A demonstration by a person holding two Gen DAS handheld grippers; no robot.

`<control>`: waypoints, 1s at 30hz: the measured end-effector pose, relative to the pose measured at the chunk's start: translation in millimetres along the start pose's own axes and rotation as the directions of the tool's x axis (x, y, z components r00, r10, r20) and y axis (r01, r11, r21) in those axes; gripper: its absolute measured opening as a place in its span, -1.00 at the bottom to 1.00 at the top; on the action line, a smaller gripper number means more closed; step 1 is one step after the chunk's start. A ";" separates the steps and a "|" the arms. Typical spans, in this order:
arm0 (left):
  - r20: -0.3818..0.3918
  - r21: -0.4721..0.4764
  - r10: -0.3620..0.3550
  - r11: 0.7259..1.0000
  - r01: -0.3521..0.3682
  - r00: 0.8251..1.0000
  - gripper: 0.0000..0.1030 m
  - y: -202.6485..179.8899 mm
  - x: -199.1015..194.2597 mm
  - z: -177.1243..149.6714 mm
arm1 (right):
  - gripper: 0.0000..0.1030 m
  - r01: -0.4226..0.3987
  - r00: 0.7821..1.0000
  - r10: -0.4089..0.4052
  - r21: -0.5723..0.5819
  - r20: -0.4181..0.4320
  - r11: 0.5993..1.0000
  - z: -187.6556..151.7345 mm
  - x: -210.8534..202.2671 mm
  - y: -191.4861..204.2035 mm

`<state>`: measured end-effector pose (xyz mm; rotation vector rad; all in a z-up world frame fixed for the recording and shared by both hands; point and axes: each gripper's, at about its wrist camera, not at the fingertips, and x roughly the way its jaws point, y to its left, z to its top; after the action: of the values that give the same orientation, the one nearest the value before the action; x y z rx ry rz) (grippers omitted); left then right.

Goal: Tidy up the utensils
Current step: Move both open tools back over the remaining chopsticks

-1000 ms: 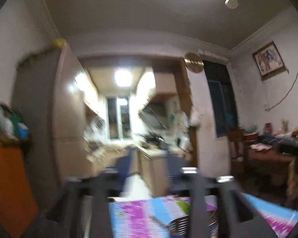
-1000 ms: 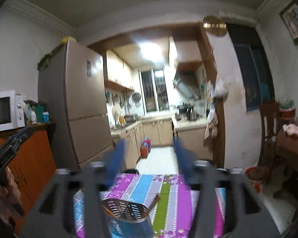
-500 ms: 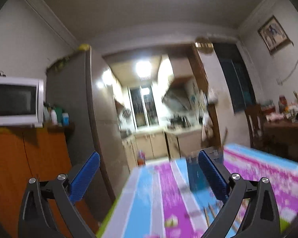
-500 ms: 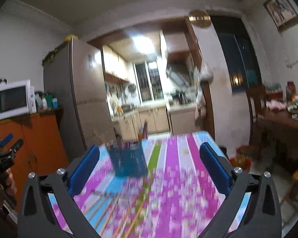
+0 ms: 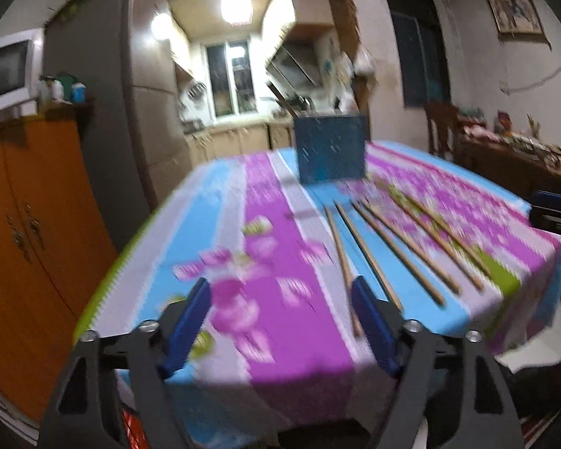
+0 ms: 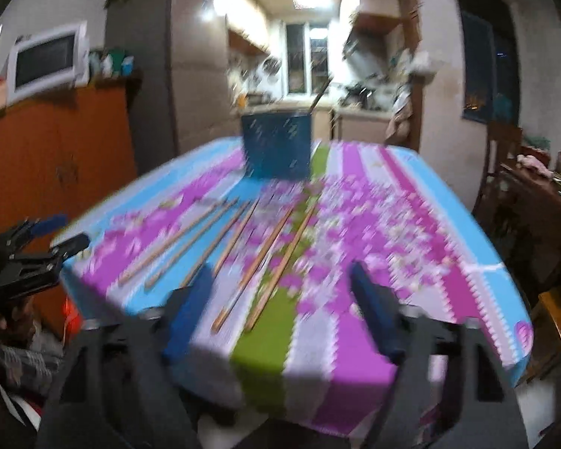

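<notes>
Both frames are motion-blurred; detail is limited.

Landmark: the blue holder (image 5: 330, 147), standing upright at the far end of the table (image 5: 220, 224), which carries a striped floral cloth. At least one utensil already leans out of its top; I cannot tell which kind.

Task items: the chopsticks (image 5: 392, 239) lie loose on the cloth on the near side of the holder, fanned out roughly parallel, tips towards it, none touching it. About six or seven show in the right wrist view, the count blurred.

Grippers: left gripper (image 5: 280, 321) is spread wide with nothing between its blue pads, hovering over the near table edge; the leftmost chopstick runs just beside its right-hand finger. Right gripper (image 6: 280, 310) is likewise wide apart and empty, with the near ends of two or three sticks lying between and just ahead of its fingers.

Step in hand, as I judge it: approach for the first pick; little of the task is done.

Method notes:
- Take one stick at a time, gripping near mid-length so it does not swing.
- Come down square to the stick; thin round wood on cloth will likely roll or drag the fabric.
- Carry it upright to the holder and drop it in clear of what already leans there.

Surroundings: orange cabinet (image 5: 26, 224) with microwave (image 6: 46, 60) left of the holder; a cluttered side table (image 5: 512, 157) right of it.

Obstacles: neighbouring sticks lie close together, so a wide grasp may catch two.
</notes>
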<state>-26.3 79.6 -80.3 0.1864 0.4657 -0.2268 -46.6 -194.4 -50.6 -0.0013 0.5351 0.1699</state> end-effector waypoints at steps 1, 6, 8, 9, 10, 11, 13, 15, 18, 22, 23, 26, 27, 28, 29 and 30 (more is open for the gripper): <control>-0.014 0.001 -0.021 1.000 0.021 1.000 0.28 -3.9 1.5 -4.1 | -0.20 -0.012 1.000 0.012 -0.018 -0.018 1.000 -5.3 4.9 7.6; -0.072 0.027 -0.083 0.996 0.085 0.994 -0.14 -20.4 14.3 -16.7 | -0.76 -0.075 0.994 0.070 -0.058 -0.085 0.995 -23.1 23.3 32.6; -0.092 0.041 -0.103 0.993 0.108 0.990 -0.32 -25.9 19.8 -19.1 | -0.76 -0.088 0.992 0.082 -0.067 -0.098 0.994 -27.9 27.7 40.6; -0.096 0.056 -0.113 0.991 0.119 0.989 -0.38 -29.8 22.1 -20.3 | -0.76 -0.094 0.991 0.087 -0.070 -0.101 0.993 -30.4 28.6 44.0; -0.096 0.069 -0.118 0.990 0.125 0.988 -0.38 -33.4 22.9 -20.4 | -0.76 -0.096 0.991 0.088 -0.072 -0.104 0.993 -31.1 29.8 46.4; -0.092 0.085 -0.118 0.988 0.126 0.989 -0.38 -38.0 24.2 -21.2 | -0.76 -0.095 0.990 0.087 -0.073 -0.112 0.993 -32.7 31.9 48.6; -0.089 0.095 -0.116 0.988 0.125 0.989 -0.38 -42.0 25.9 -21.5 | -0.76 -0.093 0.989 0.084 -0.069 -0.123 0.993 -33.5 35.0 48.4; -0.089 0.088 -0.119 0.988 0.127 0.989 -0.38 -43.8 28.8 -21.2 | -0.76 -0.081 0.990 0.072 -0.064 -0.122 0.995 -34.8 37.5 47.4; -0.090 0.081 -0.122 0.988 0.129 0.989 -0.38 -43.2 33.5 -20.6 | -0.76 -0.057 0.990 0.051 -0.044 -0.130 0.997 -35.0 41.9 44.0; -0.085 0.081 -0.127 0.988 0.134 0.988 -0.38 -43.7 36.0 -18.6 | -0.76 -0.041 0.990 0.036 -0.032 -0.139 0.999 -35.1 47.3 41.8; -0.083 0.081 -0.129 0.987 0.135 0.988 -0.38 -44.0 36.4 -18.5 | -0.76 -0.035 0.990 0.030 -0.034 -0.138 0.999 -35.1 48.0 42.3; -0.077 0.071 -0.141 0.987 0.147 0.987 -0.38 -41.8 36.7 -18.9 | -0.78 -0.031 0.989 0.027 -0.024 -0.146 0.999 -36.2 50.8 42.8; -0.076 0.066 -0.146 0.986 0.151 0.986 -0.38 -41.0 36.9 -19.1 | -0.78 -0.030 0.989 0.027 -0.020 -0.145 0.999 -36.3 51.0 42.6; -0.074 0.061 -0.151 0.986 0.156 0.986 -0.38 -40.1 37.2 -19.4 | -0.79 -0.026 0.989 0.023 -0.019 -0.144 0.999 -36.2 51.3 42.8; -0.071 0.056 -0.157 0.985 0.161 0.985 -0.39 -39.1 37.4 -19.6 | -0.80 -0.023 0.989 0.020 -0.017 -0.144 1.000 -36.0 51.6 43.3; -0.068 0.056 -0.159 0.985 0.163 0.985 -0.40 -38.8 37.6 -20.6 | -0.81 -0.021 0.989 0.019 -0.016 -0.145 1.000 -36.1 52.1 43.4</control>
<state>-12.3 40.6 -120.7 0.2166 0.5382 -0.3945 -27.7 -144.8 -106.2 -0.0251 0.6783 0.1951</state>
